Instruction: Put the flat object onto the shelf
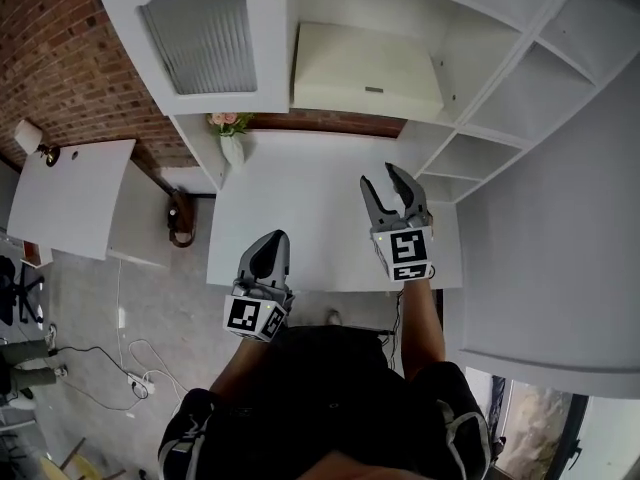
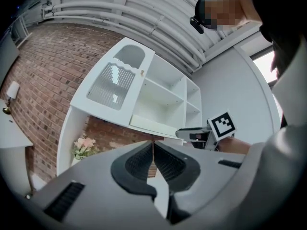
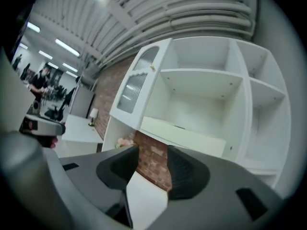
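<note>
Landmark: white shelf unit (image 1: 508, 68), standing against the brick wall (image 1: 60, 58).
Flat object: a cream flat object (image 1: 365, 71) lies flat on the bottom board of the shelf unit's wide open compartment, just beside the ribbed-glass door (image 1: 205, 38); nothing touches it.
Right gripper: the right gripper (image 1: 379, 174) is out in front of the shelf unit and below the compartment with the flat object. It is well apart from the object and points toward it.
Right jaws: spread apart in the right gripper view, with nothing between them, only brick and the shelf unit beyond.
Left gripper: the left gripper (image 1: 276, 236) is farther out from the shelf unit than the right one, on the door's side, over the near edge of the white table (image 1: 300, 218).
Left jaws: pressed together, pads meeting along a thin seam, nothing caught between.
Vase of flowers: the vase of flowers (image 1: 232, 138) stands at the foot of the shelf unit, under the door.
</note>
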A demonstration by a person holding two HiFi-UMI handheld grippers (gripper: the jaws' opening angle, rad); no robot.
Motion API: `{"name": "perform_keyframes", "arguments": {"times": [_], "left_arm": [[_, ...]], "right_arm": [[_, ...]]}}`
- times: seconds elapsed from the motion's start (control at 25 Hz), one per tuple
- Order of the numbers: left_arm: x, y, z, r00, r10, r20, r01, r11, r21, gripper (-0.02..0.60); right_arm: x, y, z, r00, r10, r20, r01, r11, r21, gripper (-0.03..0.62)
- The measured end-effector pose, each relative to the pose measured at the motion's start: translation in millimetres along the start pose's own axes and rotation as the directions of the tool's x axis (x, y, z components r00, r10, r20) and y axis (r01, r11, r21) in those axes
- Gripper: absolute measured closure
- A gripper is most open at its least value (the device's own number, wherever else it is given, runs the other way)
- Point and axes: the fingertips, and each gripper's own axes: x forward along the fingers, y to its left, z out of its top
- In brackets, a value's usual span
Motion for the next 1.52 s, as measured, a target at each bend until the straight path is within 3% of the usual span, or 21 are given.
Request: {"name": "perform_keyframes", "arguments": {"times": [0.2, 0.44, 1.52], "left_arm": [[7.2, -18.1, -1.6, 0.999, -0.041, -0.008, 0.041, 0.999, 0.015, 0.565], [7.0, -31.4, -9.2, 0.998, -0.064, -0.022, 0.064, 0.998, 0.012, 0.565], [3.1, -41.2, -13.5, 0.996, -0.078, -0.029, 0.079, 0.997, 0.017, 0.565]], "right_arm": [[-40.9, 16.4, -31.0, 0.995, -0.104, 0.005, 0.100, 0.964, 0.247, 0.525], [-87.0, 51.2, -48.0, 0.994, -0.109, 0.018, 0.092, 0.906, 0.412, 0.549], [-103.9, 71.0, -60.9, 0.995, -0.101, 0.012, 0.089, 0.917, 0.388, 0.566]]}}
